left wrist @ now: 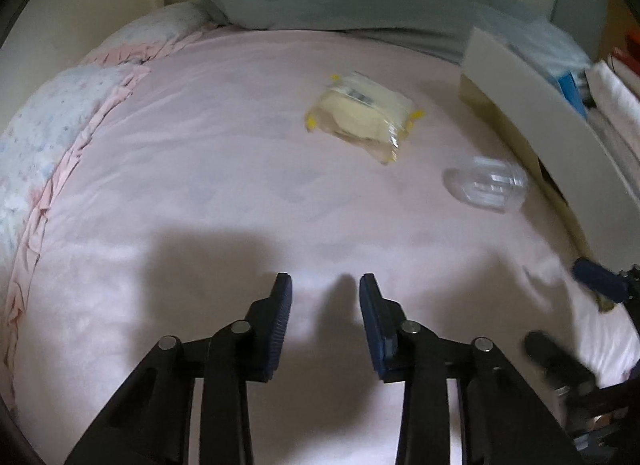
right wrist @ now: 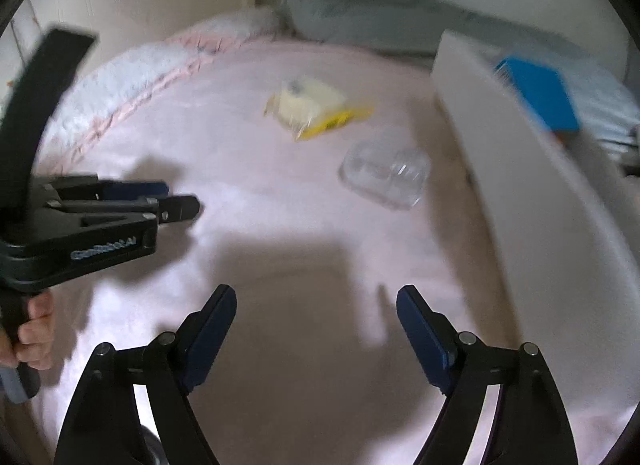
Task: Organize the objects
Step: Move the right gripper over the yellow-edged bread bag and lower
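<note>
Packet (left wrist: 362, 115) — clear wrap, yellow corners, cream contents, perhaps cotton pads.

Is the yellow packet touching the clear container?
Apart. The left wrist view shows bare pink sheet between the yellow packet and the clear container.

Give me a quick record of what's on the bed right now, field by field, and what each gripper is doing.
surface: pink bedsheet
loose items: yellow packet; clear plastic container, nearer the box
box: white box at the right edge, blue carton inside
left gripper: jaws narrowly apart, nothing between them
right gripper: jaws wide apart, empty
</note>
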{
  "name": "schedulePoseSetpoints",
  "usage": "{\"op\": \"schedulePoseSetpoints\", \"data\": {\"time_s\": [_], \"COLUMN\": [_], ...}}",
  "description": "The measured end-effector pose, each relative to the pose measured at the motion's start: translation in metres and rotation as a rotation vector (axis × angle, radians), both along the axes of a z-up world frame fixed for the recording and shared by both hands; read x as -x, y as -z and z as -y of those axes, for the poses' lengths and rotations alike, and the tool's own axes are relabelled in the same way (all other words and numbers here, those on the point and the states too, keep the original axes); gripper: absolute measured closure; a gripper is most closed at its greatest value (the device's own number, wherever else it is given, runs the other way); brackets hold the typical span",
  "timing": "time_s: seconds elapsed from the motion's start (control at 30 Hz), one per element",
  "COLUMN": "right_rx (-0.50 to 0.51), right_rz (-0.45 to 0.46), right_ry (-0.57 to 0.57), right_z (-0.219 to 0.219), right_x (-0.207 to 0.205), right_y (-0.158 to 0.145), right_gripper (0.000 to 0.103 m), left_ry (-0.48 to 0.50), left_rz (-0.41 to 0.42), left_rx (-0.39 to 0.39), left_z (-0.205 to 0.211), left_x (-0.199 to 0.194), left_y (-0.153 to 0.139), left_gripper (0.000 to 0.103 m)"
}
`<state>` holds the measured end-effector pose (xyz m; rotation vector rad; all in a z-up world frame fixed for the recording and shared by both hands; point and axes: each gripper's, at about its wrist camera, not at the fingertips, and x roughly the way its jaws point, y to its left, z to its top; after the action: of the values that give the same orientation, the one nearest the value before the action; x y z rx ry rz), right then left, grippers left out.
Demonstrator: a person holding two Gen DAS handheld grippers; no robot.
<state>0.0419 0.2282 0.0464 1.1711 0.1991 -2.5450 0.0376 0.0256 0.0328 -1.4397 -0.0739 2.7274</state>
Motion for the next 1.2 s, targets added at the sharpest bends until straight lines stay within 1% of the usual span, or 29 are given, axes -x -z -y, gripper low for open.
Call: {"op": "schedulePoseSetpoints", "data": {"time_s": [0.03,0.07,0.13,0.2,0.27,0.3,0.37,0.4,0.5,0.57,0.7,0.8,0.9,1.0,1.1,1.2], "right_rx": [0.012,0.023,0.061,0.103,0.16,0.178,0.196,0.192,0.152,0.106,0.1,0.129,0.169,0.22,0.284,0.301], "right_rz": [-0.018,-0.028,-0.027,-0.013,0.024,0.041,0.085,0.093,0.092,0.087,0.09,0.097,0.125,0.173,0.236,0.274], "right_ry": [0.009,0.015,0.027,0.042,0.062,0.07,0.1,0.102,0.098,0.099,0.112,0.128,0.125,0.127,0.179,0.244], "right_z": [-0.001,-0.002,-0.004,-0.007,-0.005,-0.005,-0.004,-0.002,0.005,0.01,0.01,0.012,0.018,0.025,0.027,0.033], "right_x": [0.002,0.004,0.013,0.024,0.039,0.045,0.061,0.066,0.084,0.098,0.12,0.138,0.158,0.18,0.207,0.227], "right_y": [-0.01,-0.017,-0.031,-0.039,-0.043,-0.043,-0.04,-0.04,-0.04,-0.04,-0.042,-0.043,-0.042,-0.037,-0.029,-0.023], "right_gripper": [0.021,0.021,0.021,0.021,0.021,0.021,0.021,0.021,0.021,0.021,0.021,0.021,0.021,0.021,0.021,0.021], "left_ry": [-0.008,-0.018,-0.036,-0.043,-0.047,-0.048,-0.046,-0.045,-0.039,-0.039,-0.036,-0.053,-0.067,-0.089,-0.11,-0.127], "left_rz": [0.003,0.002,-0.015,-0.039,-0.072,-0.087,-0.096,-0.098,-0.09,-0.079,-0.06,-0.068,-0.077,-0.089,-0.089,-0.088], "left_rx": [-0.014,-0.025,-0.041,-0.03,-0.04,-0.058,-0.079,-0.079,-0.05,-0.036,-0.063,-0.073,-0.067,-0.06,-0.054,-0.05], "left_z": [0.005,0.009,0.019,0.022,0.024,0.026,0.028,0.029,0.03,0.029,0.035,0.041,0.045,0.052,0.059,0.067], "left_x": [0.002,0.003,0.004,0.002,0.001,-0.001,0.003,0.004,0.005,0.01,0.016,0.018,0.018,0.017,0.018,0.02], "left_y": [-0.002,-0.004,-0.01,-0.016,-0.023,-0.026,-0.028,-0.028,-0.027,-0.022,-0.019,-0.022,-0.026,-0.03,-0.031,-0.029], "left_gripper": [0.077,0.079,0.079,0.079,0.078,0.077,0.067,0.065,0.064,0.064,0.064,0.064,0.063,0.063,0.063,0.063]}}
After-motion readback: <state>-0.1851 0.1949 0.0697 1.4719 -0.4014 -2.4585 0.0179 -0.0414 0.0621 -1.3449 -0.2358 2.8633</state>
